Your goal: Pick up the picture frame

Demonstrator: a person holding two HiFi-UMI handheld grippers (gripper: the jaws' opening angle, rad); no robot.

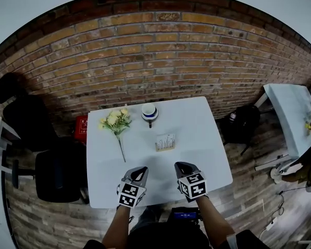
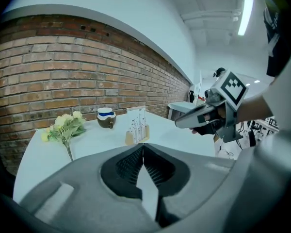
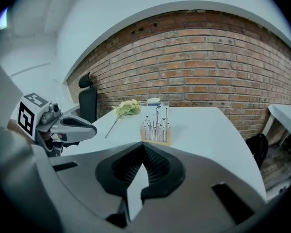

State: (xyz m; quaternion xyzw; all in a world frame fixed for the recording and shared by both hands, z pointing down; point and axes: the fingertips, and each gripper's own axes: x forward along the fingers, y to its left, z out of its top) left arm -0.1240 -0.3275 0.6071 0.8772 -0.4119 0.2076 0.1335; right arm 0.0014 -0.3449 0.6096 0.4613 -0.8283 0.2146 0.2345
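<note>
Head view: the picture frame stands upright at the centre of the white table. The left gripper and right gripper hover over the table's near edge.

Left gripper view: jaws pressed together, holding nothing.

Right gripper view: jaws likewise together and empty.

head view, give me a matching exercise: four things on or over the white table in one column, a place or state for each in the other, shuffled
Column one
1. picture frame
2. flowers
3. cup
4. left hand-held gripper

Column two
a. lying flat toward the left side of the table
b. standing upright near the middle, on a wooden base
c. shut, with nothing between its jaws
d. by the far edge, with a blue band

Pairs: 1-b, 2-a, 3-d, 4-c
</note>
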